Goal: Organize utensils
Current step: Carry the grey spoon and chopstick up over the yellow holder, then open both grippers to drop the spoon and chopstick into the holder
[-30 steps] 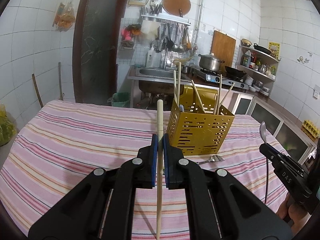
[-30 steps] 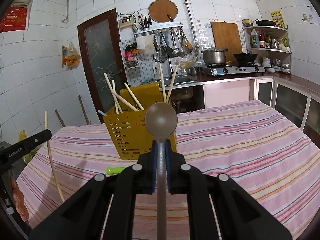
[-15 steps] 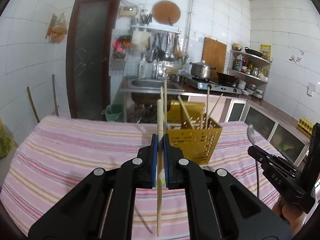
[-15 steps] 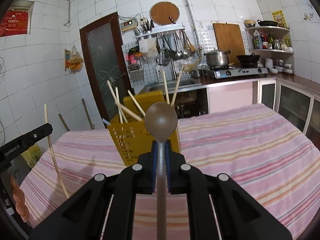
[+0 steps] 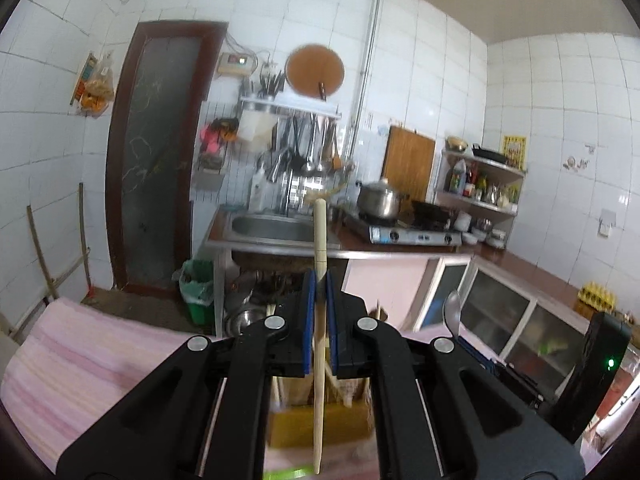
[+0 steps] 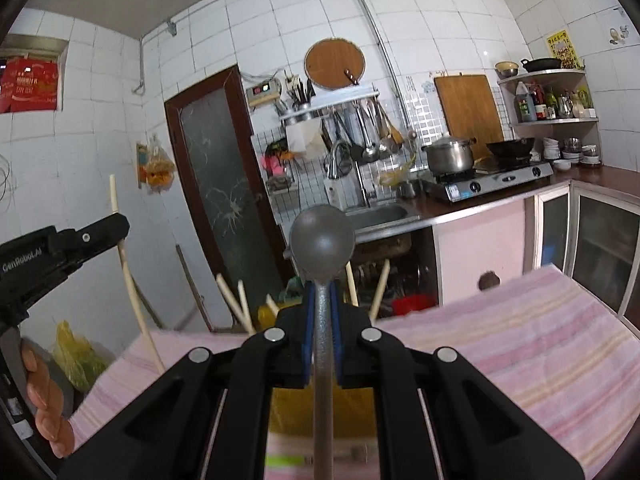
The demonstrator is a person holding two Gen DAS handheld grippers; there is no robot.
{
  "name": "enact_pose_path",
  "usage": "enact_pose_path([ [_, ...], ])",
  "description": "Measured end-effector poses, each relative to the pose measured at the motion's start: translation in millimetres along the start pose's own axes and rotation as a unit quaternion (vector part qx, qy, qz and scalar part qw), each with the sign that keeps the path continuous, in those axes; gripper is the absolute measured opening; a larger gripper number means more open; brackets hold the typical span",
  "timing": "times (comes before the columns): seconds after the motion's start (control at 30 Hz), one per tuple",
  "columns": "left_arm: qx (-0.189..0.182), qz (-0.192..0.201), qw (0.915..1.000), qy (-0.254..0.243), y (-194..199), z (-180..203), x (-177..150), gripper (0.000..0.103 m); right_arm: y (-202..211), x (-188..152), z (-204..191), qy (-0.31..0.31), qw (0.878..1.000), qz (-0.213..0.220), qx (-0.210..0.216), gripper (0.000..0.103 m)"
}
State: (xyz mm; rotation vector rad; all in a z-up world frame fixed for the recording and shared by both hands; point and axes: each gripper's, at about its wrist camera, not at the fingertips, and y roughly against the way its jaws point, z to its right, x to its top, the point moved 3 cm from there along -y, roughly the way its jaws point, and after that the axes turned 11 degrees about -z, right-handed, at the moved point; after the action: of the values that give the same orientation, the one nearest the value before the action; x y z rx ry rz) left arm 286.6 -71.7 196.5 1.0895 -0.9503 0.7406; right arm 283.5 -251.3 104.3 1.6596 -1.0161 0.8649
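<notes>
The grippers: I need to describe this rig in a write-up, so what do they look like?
Both the left gripper and the right gripper are matte black plastic with silver rivets and blue pads. One side carries white lettering; a green light glows on the right one.

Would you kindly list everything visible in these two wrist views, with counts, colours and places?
chopstick: one, pale wood, upright in the left gripper.
spoon: one, grey metal, bowl up in the right gripper.
utensil holder: one, yellow, on the table behind the grippers, with several chopsticks standing in it.
tablecloth: one, pink striped, over the table.
green object: one, on the cloth by the holder; blurred.
pot: one, steel, on the stove.
wok: one, black, on the stove.
sink: one, steel, below hanging ladles.
left gripper: black, blue pads, shut.
right gripper: black, blue pads, shut.
hand: one, lower left, right view.
</notes>
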Motion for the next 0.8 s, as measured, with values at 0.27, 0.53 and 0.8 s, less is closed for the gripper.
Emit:
enact_pose_path([
  [0.27,0.025,0.034,0.999,-0.013,-63,-3,27,0.004,-54,31,-8,0.013,0.999,0.038,0.012,0.008],
  [0.53,0.025,0.019,0.9995,-0.002,-120,-23,5,0.004,-99,3,3,0.035,0.998,0.045,-0.014,0.008],
  [0.8,0.031,-0.017,0.9994,0.005,-129,-36,-21,0.026,-99,-16,1,0.085,0.995,-0.006,-0.045,0.012],
])
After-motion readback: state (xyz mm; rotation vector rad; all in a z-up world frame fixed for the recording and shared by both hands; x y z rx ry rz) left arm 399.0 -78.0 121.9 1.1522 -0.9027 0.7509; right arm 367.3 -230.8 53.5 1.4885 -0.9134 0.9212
